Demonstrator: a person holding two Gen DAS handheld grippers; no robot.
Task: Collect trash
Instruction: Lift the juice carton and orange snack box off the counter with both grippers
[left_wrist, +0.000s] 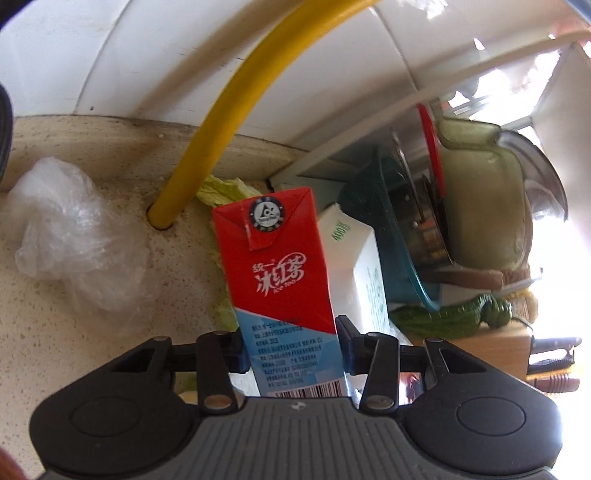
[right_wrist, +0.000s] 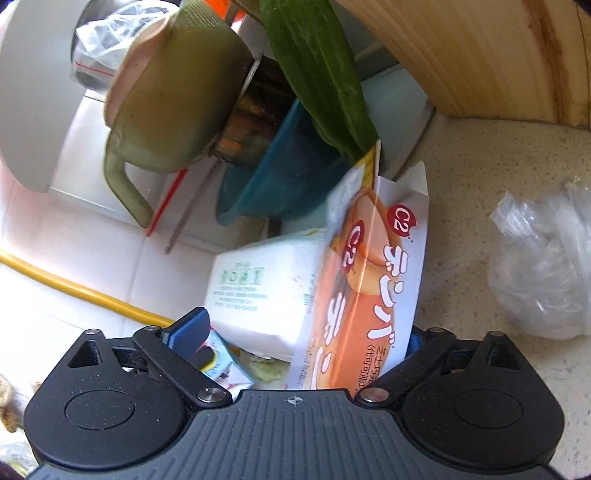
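**Tongs closing in on two cartons at the back of the bench**

Tongs first: we are holding the left tongs (left_wrist: 291, 345) around the red and blue iced-tea carton (left_wrist: 282, 280), which is standing upright between the two pads. The right pad (left_wrist: 345, 332) is lying against the carton's side, and the left pad is meeting its other edge, so we are reading this as a grip on the carton. The carton is sitting on the speckled bench (left_wrist: 74, 332), just in front of a yellow hose (left_wrist: 221, 122) that is running down into a hole in the benchtop. Pale cabbage leaves (left_wrist: 225, 192) are lying behind and beside it, and a white carton (left_wrist: 360, 258) is leaning just to its right. A crumpled clear plastic bag (left_wrist: 70, 229) is resting well off to the left.

We are keeping the right tongs (right_wrist: 295, 339) spread wide. An orange and white snack box (right_wrist: 373, 280) is standing between the fingers, close to the right-hand one, while the left finger's blue pad (right_wrist: 190, 332) is standing clear of it; we cannot tell whether the right pad is touching the box. The same white carton (right_wrist: 258, 288) is lying just left of the snack box here, partly behind it. Behind them we are seeing a teal bowl (right_wrist: 273, 177), a green mug (right_wrist: 173, 92) and a green cucumber (right_wrist: 317, 70) under a wooden board (right_wrist: 480, 55). Another clear plastic bag (right_wrist: 539, 266) is lying on the bench to the right.
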